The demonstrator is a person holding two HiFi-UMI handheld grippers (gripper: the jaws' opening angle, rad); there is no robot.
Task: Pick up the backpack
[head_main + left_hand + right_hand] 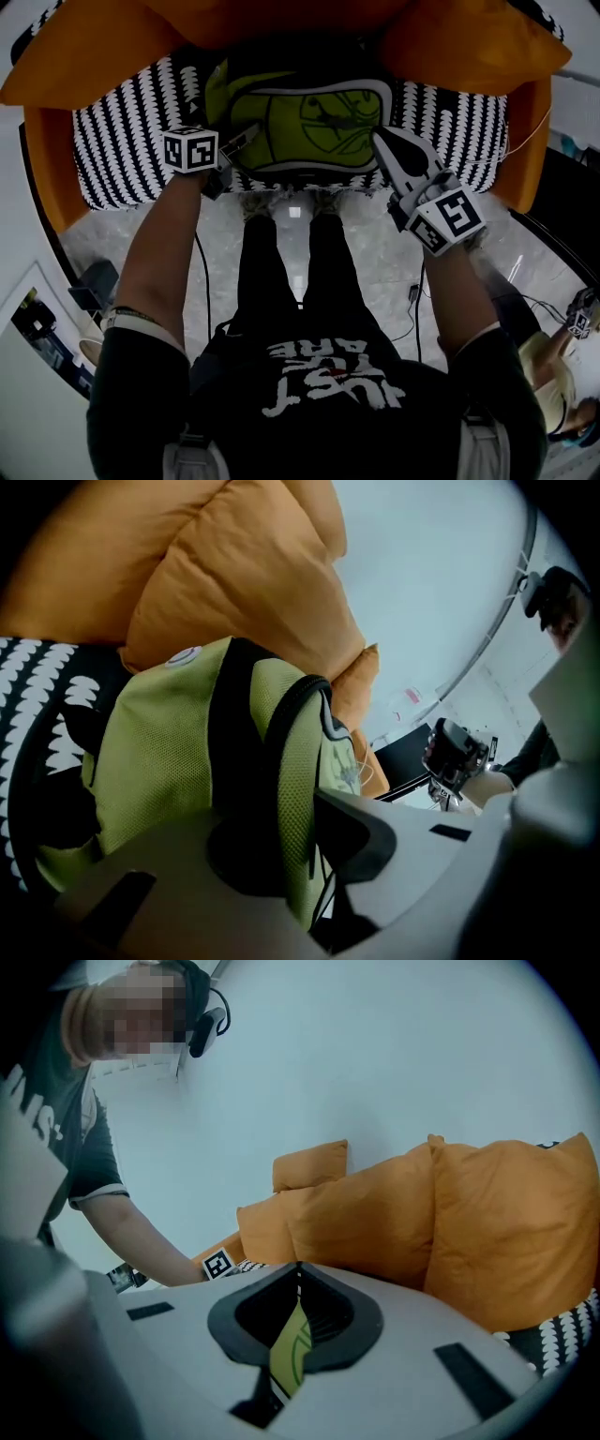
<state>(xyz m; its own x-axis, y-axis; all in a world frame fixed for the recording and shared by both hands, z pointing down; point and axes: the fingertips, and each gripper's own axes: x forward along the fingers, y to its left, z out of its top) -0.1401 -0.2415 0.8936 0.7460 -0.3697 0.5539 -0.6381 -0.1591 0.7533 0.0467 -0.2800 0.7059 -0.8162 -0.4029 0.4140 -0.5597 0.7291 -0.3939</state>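
A lime-green backpack point(309, 117) with black trim lies on the black-and-white patterned seat point(122, 141) of an orange sofa. My left gripper point(242, 139) is at the bag's left edge. In the left gripper view its jaws point(295, 822) are shut on a green padded strap point(291, 752) of the backpack point(159, 752). My right gripper point(382, 137) rests with its tip at the bag's right edge. Its jaws point(298, 1274) stand together, and a sliver of the green bag point(291, 1358) shows in the slit between them. I cannot tell whether any fabric is pinched there.
Orange cushions point(469, 42) stand behind and beside the bag, close to both grippers. My legs and the pale floor point(375, 262) with a cable are below the seat's front edge. Another person point(553, 366) is at the lower right.
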